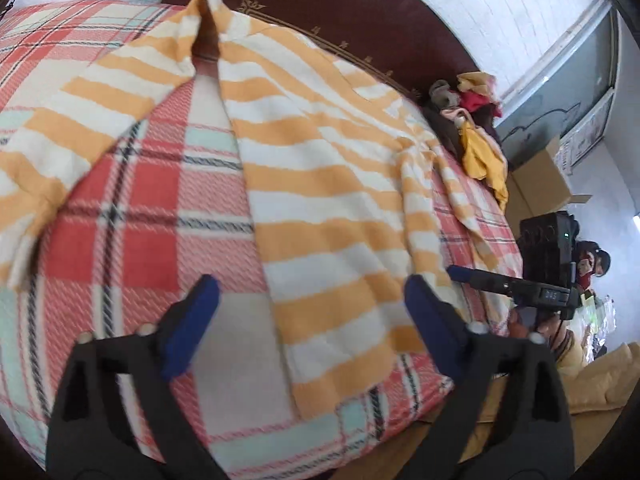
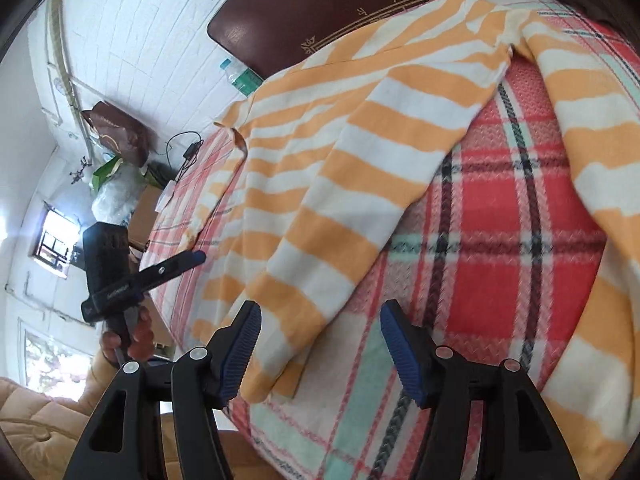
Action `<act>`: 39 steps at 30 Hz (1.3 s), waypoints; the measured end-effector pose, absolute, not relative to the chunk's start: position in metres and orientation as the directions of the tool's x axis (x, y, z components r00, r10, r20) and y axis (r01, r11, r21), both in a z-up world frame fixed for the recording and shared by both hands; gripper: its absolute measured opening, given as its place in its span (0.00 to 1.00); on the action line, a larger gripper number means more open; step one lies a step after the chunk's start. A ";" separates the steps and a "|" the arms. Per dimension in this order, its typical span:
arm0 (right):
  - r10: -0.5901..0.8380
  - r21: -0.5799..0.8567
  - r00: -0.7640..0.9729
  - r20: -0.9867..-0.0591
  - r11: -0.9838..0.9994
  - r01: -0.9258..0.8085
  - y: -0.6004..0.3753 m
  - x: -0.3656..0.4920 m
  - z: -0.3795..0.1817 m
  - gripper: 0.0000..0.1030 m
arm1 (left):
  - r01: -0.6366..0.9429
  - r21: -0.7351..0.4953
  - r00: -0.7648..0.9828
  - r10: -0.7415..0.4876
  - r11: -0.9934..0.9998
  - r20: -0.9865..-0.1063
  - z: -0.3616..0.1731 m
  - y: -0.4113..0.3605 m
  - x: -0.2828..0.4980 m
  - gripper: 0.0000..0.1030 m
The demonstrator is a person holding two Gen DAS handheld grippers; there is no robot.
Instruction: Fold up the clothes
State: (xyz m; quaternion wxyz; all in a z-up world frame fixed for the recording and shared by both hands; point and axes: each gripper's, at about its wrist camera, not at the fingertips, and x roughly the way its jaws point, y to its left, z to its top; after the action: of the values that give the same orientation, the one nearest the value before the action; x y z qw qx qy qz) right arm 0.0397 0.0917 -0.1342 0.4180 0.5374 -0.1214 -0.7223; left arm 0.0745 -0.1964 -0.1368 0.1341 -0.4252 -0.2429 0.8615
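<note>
An orange-and-white striped garment (image 1: 320,208) lies spread on a red plaid bed cover (image 1: 132,240); two long striped parts run toward me with plaid showing between them. My left gripper (image 1: 312,284) hangs open just above one part near its hem, nothing between its blue pads. In the right wrist view my right gripper (image 2: 320,308) is open too, over the hem end of a striped part (image 2: 304,264) and bare plaid. Each view shows the other gripper from the side at the bed's edge: the right gripper (image 1: 460,271) and the left gripper (image 2: 196,258).
A dark red headboard (image 1: 320,0) stands behind the bed. A pile of other clothes (image 1: 476,120) sits at the cover's far right, a cardboard box (image 1: 536,184) beyond it. A bottle (image 2: 240,76), a cable (image 2: 190,152) and bags (image 2: 120,136) lie along the white wall. A person (image 1: 592,264) sits nearby.
</note>
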 end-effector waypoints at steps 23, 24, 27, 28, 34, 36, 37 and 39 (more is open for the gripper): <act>-0.762 0.616 -0.191 -0.618 -0.621 0.485 0.113 0.079 -0.109 0.07 | 0.039 -0.524 -0.533 0.426 -0.851 -0.731 -0.144 -0.174 0.088 0.07; -0.762 0.618 -0.206 -0.614 -0.626 0.476 0.121 0.079 -0.106 0.07 | 0.043 -0.527 -0.534 0.427 -0.849 -0.730 -0.143 -0.176 0.089 0.07; -0.768 0.647 -0.214 -0.604 -0.629 0.430 0.140 0.076 -0.110 0.07 | 0.055 -0.537 -0.539 0.428 -0.842 -0.725 -0.141 -0.183 0.093 0.08; -0.761 0.649 -0.217 -0.612 -0.640 0.412 0.145 0.074 -0.114 0.07 | 0.058 -0.541 -0.541 0.429 -0.839 -0.724 -0.140 -0.186 0.094 0.08; -0.747 0.667 -0.226 -0.626 -0.662 0.341 0.176 0.071 -0.127 0.06 | 0.088 -0.542 -0.538 0.418 -0.836 -0.732 -0.139 -0.192 0.105 0.80; -0.761 0.686 -0.211 -0.614 -0.646 0.333 0.180 0.070 -0.128 0.09 | 0.094 -0.551 -0.546 0.420 -0.829 -0.725 -0.143 -0.187 0.110 0.85; -0.768 0.694 -0.199 -0.609 -0.637 0.336 0.178 0.070 -0.129 0.17 | 0.094 -0.555 -0.547 0.423 -0.827 -0.723 -0.145 -0.184 0.112 0.85; -0.786 0.711 -0.173 -0.593 -0.613 0.345 0.169 0.071 -0.131 0.49 | 0.084 -0.565 -0.541 0.439 -0.820 -0.717 -0.145 -0.177 0.111 0.85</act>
State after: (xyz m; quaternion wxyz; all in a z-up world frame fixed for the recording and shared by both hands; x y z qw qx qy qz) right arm 0.0713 0.1686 -0.1308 0.3845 0.5155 -0.2142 -0.7352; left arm 0.1108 -0.1768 -0.1453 0.1064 -0.4670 -0.2800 0.8319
